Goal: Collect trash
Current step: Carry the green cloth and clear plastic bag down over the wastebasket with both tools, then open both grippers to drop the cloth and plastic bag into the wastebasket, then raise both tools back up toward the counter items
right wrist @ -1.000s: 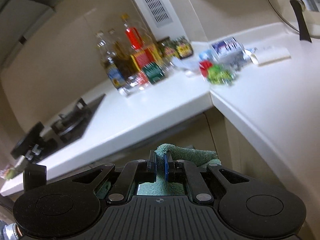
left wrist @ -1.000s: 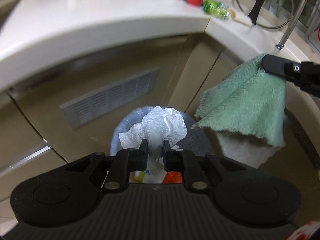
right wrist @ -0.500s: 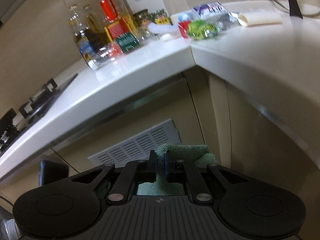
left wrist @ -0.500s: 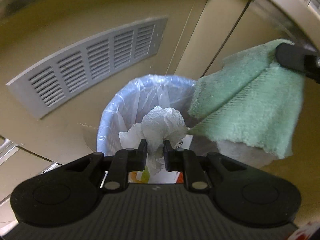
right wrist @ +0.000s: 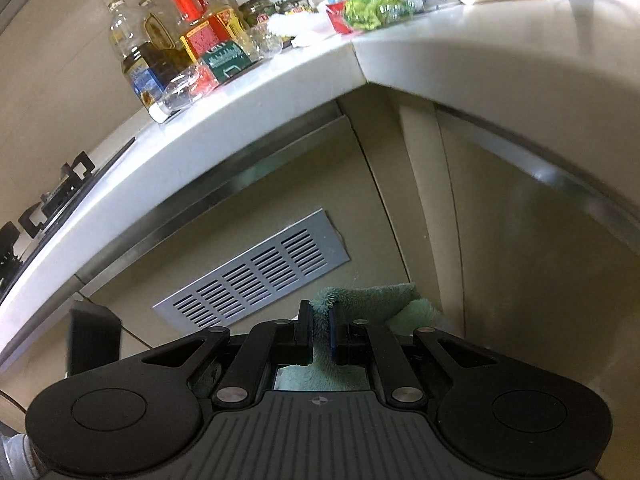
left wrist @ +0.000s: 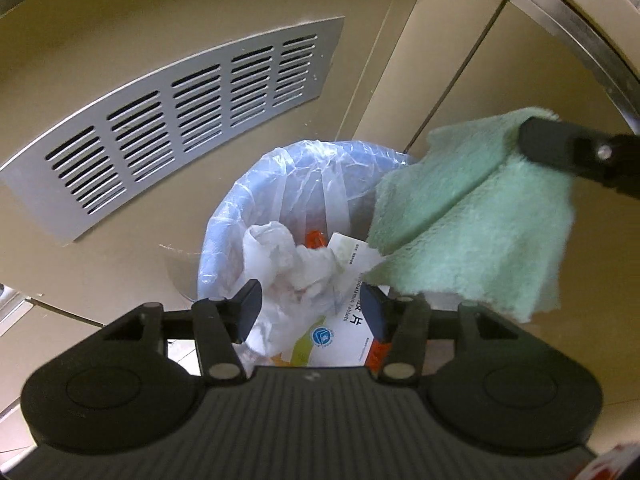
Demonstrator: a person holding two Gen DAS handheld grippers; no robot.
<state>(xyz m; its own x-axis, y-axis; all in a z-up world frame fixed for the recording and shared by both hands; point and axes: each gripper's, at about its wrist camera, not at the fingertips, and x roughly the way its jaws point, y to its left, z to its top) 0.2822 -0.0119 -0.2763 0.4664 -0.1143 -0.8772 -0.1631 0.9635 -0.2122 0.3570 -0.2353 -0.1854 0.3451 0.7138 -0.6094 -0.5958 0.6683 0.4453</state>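
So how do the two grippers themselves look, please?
Both look alike. The left gripper and right gripper have matte black bodies with ribbed tops, two round discs, silver rivets on angled link arms, and blue-faced finger pads. No cables or sleeves show.

The left wrist view looks steeply down along its hand-held gripper (left wrist: 312,306) into a lined bin (left wrist: 256,200), close above it, with the cabinet front and a grey vent (left wrist: 180,128) behind. The right wrist view sits beside it, tilted less steeply, facing the same cabinet corner and reaching up to the table (right wrist: 280,92) edge and the bottles (right wrist: 160,52) on it. Both views share the vent (right wrist: 252,284) and the green cloth (left wrist: 472,216), which the right view shows between its own fingers (right wrist: 320,328).
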